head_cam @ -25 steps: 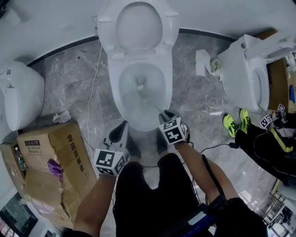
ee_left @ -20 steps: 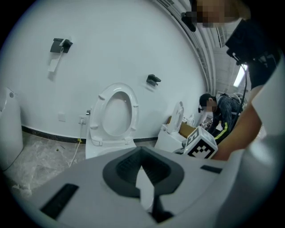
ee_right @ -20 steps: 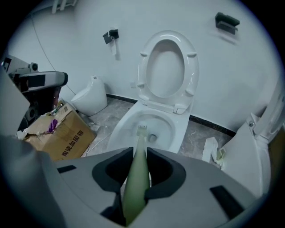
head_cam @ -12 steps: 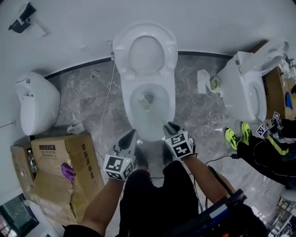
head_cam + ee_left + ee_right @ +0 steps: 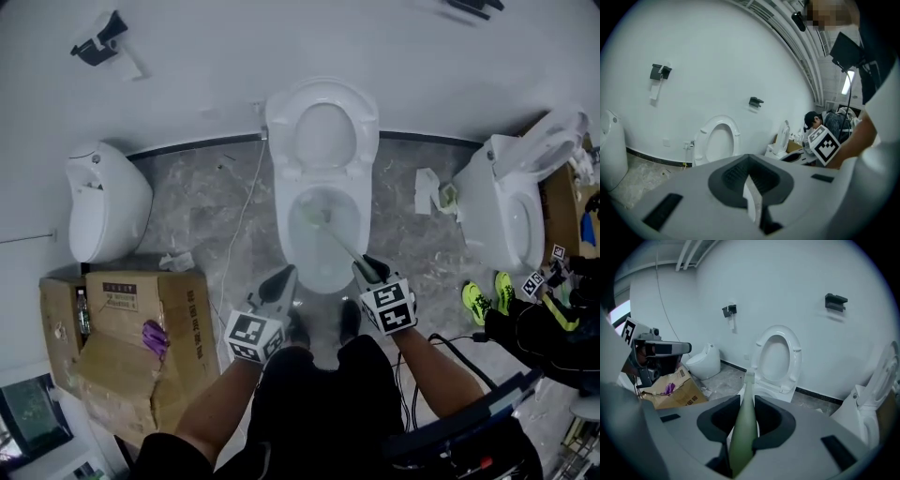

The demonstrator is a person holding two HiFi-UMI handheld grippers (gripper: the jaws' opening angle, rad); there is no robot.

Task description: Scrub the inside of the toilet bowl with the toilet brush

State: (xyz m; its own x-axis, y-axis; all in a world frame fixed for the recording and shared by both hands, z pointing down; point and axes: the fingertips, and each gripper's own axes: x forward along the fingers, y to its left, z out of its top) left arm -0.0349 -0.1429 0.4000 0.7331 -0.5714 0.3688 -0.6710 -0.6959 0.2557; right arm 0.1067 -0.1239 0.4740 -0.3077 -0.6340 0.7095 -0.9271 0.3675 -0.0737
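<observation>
Scrubbing well asks, I think, that the right gripper (image 5: 368,269), now pinching the pale green long-handled plastic toilet brush (image 5: 339,242), sweeps its head from 11 o'clock round the white ceramic toilet bowl (image 5: 319,274), while the left gripper (image 5: 279,281), jaws pressed together on nothing, waits at 7 o'clock.
</observation>
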